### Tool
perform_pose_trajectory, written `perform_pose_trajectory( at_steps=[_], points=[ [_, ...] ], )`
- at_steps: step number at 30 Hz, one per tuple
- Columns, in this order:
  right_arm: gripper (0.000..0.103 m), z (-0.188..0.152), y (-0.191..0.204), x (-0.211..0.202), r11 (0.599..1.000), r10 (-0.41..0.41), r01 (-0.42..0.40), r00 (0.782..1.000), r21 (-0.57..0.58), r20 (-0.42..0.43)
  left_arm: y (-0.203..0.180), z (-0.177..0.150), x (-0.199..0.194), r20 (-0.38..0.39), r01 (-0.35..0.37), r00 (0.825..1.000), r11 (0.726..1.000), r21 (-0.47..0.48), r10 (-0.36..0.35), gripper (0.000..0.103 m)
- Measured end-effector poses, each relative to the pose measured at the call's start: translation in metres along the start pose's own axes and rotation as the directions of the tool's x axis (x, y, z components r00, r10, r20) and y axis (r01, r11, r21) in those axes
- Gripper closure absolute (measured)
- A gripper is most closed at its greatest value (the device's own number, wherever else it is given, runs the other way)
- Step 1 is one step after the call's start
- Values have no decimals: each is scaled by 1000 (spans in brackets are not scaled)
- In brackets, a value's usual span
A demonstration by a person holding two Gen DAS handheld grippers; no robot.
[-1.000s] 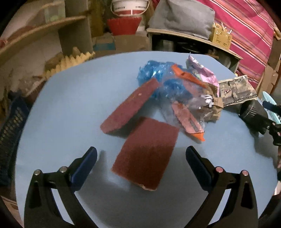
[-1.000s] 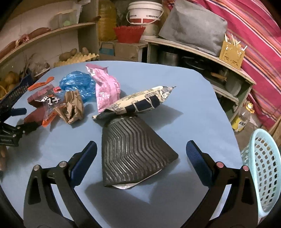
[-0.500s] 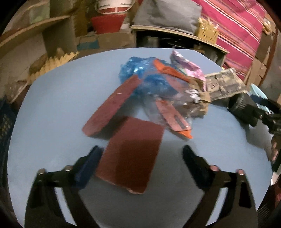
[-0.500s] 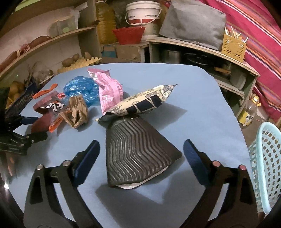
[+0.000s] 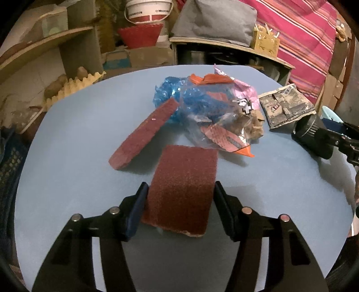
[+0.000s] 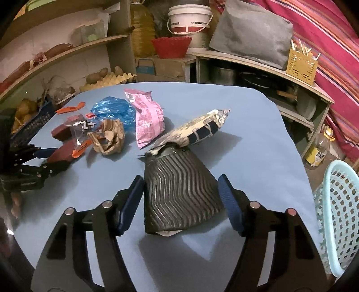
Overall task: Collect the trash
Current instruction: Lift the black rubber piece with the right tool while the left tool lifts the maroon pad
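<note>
My left gripper (image 5: pixel 180 200) has closed around a flat maroon scouring pad (image 5: pixel 182 184) lying on the blue table (image 5: pixel 74 179); its pads touch the pad's two sides. A second maroon pad (image 5: pixel 143 132) lies tilted beyond it. My right gripper (image 6: pixel 180 197) has closed around a black ribbed paper cup (image 6: pixel 179 195) lying on its side; the left pad touches it, the right is at its edge. Beyond lie a snack bag (image 6: pixel 197 130), a pink wrapper (image 6: pixel 148 116), a blue plastic bag (image 6: pixel 112 110), crumpled brown paper (image 6: pixel 110 137) and a clear wrapper (image 5: pixel 219 121).
A light-blue mesh basket (image 6: pixel 336 215) stands off the table's right edge. Shelves with a white bucket (image 6: pixel 189 20), red bowl (image 6: pixel 171 46) and egg tray (image 6: pixel 107 80) stand behind. A dark crate (image 5: pixel 9 170) is at the far left.
Both grippers have closed in from wide open: the left onto the near maroon pad, the right onto the black cup. Both also moved slightly forward.
</note>
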State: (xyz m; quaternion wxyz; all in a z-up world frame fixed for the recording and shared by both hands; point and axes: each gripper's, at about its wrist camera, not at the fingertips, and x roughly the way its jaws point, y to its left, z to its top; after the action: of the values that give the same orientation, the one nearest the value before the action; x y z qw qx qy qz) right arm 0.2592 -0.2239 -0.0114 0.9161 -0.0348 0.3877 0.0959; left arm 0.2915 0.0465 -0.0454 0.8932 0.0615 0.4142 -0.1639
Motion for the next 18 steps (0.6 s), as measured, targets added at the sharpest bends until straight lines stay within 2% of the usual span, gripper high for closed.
perform_pose_trajectory(
  at_steps=[3,5,11,12,15,18],
  points=[
    [36,-3,-4,-9,1000,9,-9,1000,4,3,-2,-4,-8,18,-9,1000,1000,-28,10,45],
    [48,-5,-7,-15,1000,10,-10,1000,6,7,-5,-7,-16,38,-4,999,999,-48,6,45],
    [56,-11,-23,-36,998,46,-47,999,44,18,-22,-4,-33,87,-13,996,998,-67,19,45],
    [55,-12,-25,-37,998,49,-50,999,44,15,-25,-2,-34,93,-8,996,998,-66,14,45],
    [34,-16,-27,-38,998,43,-44,999,44,6,-32,0,-34,89,-10,996,997,-74,16,45],
    [26,-18,-26,-30,999,25,-24,1000,32,-6,-35,-1,-31,75,-12,997,997,-76,18,45]
  ],
)
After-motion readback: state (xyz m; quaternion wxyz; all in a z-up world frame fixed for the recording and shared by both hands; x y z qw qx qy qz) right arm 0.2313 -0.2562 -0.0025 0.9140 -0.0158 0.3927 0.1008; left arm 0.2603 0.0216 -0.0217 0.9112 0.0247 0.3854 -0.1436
